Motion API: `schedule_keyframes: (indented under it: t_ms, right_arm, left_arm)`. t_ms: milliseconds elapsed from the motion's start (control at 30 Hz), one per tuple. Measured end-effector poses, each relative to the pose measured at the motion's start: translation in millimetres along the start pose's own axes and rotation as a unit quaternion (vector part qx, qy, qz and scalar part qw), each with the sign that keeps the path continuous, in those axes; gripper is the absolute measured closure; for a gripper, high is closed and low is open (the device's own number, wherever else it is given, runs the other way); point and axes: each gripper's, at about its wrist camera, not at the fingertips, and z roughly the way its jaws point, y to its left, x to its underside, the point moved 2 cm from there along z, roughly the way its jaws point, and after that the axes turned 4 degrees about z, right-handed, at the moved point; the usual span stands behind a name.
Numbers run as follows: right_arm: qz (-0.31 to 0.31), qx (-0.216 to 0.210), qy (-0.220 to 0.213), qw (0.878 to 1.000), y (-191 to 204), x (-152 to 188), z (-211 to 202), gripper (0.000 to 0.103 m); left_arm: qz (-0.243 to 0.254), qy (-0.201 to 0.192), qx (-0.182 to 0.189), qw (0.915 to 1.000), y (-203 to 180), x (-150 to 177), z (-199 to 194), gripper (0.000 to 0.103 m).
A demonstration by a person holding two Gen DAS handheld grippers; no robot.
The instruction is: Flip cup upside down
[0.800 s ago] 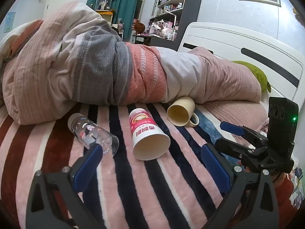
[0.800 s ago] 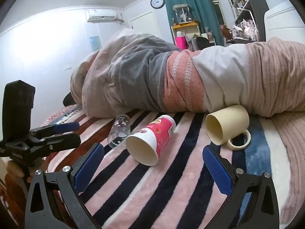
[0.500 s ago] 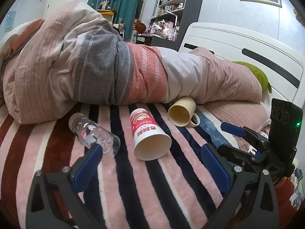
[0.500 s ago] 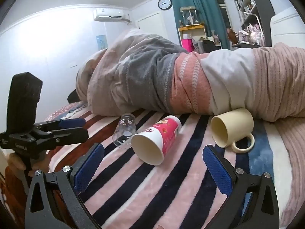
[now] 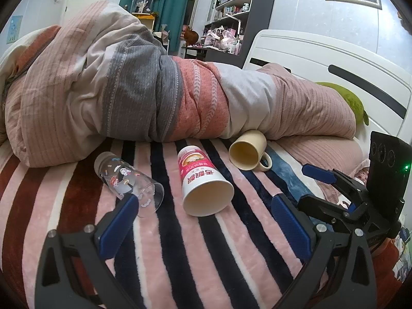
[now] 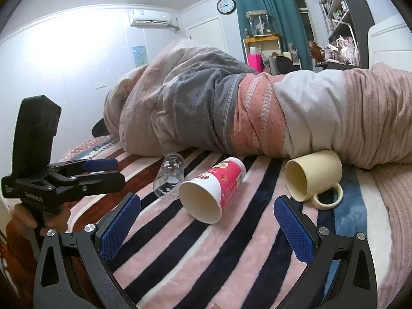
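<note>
On a striped plush blanket (image 5: 180, 257), three vessels lie on their sides before you: a paper cup (image 5: 203, 180) in the middle, a clear glass tumbler (image 5: 126, 180) just to its left, and a cream mug (image 5: 249, 150) to its right, its base touching the bunched duvet (image 5: 154, 97). Your left gripper (image 5: 203, 221) hovers with its jaws wide apart and holding nothing, the paper cup's open mouth framed between them; your right gripper (image 6: 206, 221) is likewise spread and empty, facing the same cup (image 6: 213, 188) from the other side. Which cup the task means cannot be told from here, though both grippers line up on the paper one. The likeliest trouble: its thin wall could buckle if you squeeze near the rim, and on soft pile a round cup may roll off as one finger touches first. The tumbler (image 6: 170, 177) sits so near that your left gripper's left finger (image 5: 118, 224), which already overlaps its rim in view, could knock it. Once turned over, the cup may tip on the yielding blanket. The two grippers also crowd each other, so they could collide.
</note>
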Motion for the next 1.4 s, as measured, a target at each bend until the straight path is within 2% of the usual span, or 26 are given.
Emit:
schedule_keyframes:
  t_ms: [1400]
  right_arm:
    - [0.008,-0.002,0.001,1.0,-4.9,1.9,-0.4,0.0]
  left_arm:
    - [0.001,-0.001,0.002,1.0,-0.6,-0.3,-2.1,0.001]
